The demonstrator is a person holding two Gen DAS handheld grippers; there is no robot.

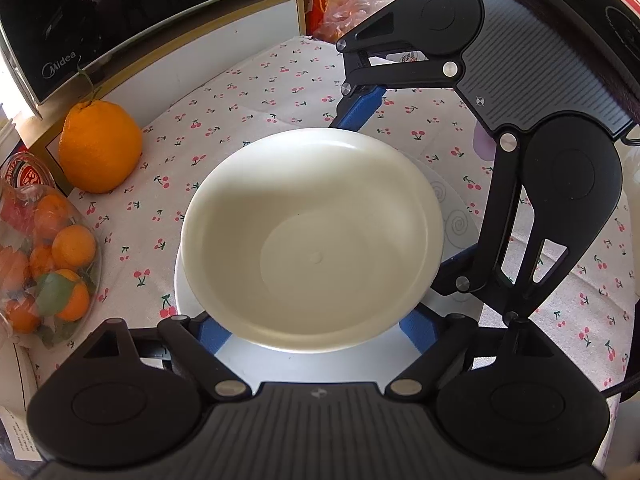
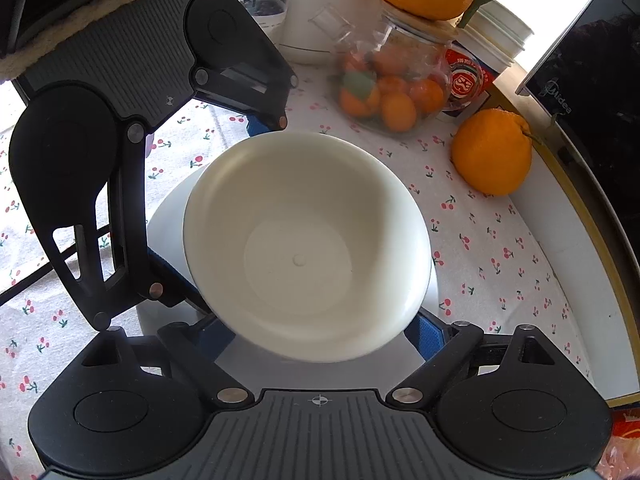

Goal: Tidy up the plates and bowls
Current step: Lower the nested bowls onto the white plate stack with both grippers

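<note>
1. The cream bowl (image 1: 312, 240) sits mouth up on a white plate (image 1: 304, 360), on the cherry-print desk (image 1: 248, 92).
2. The left claw (image 1: 316, 332) and the right claw (image 2: 320, 332) face each other across it, each spread wide around the bowl's rim; whether the blue fingers (image 1: 418, 328) press it, I can't tell.
3. The bowl is round, no long axis, and equally near both.

The bowl (image 1: 312, 240) looks smooth, satin cream plastic; the surface (image 1: 256, 92) wears matt printed cloth.
</note>
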